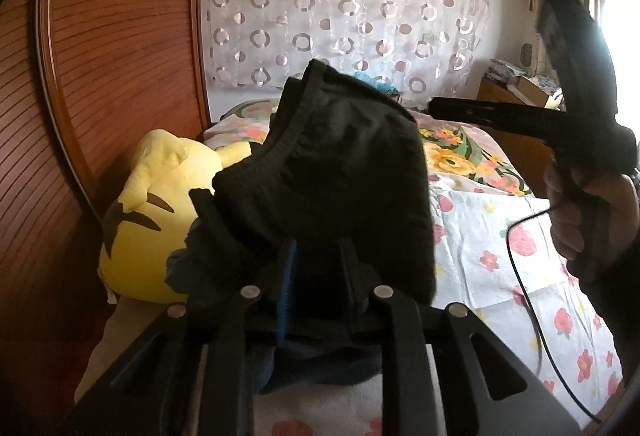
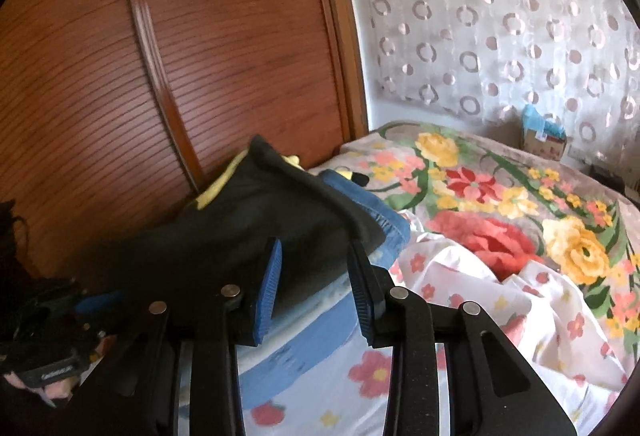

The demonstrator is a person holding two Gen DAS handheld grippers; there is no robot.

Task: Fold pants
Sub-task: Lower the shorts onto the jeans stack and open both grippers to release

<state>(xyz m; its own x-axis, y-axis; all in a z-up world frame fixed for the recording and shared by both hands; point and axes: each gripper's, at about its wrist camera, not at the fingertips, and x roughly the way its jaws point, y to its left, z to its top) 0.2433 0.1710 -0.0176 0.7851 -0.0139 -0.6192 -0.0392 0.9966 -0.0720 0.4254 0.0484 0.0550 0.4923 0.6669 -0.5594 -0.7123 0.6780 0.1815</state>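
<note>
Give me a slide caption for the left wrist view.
Left gripper lifts black pants over a floral bed, yellow plush toy beside.

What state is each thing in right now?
Black pants: bunched, lifted, waistband up.
Left gripper: shut on the black pants.
Right gripper: open, holding nothing.
Yellow plush: lying against the wooden wardrobe door.
Blue jeans: lying under the pants.
</note>
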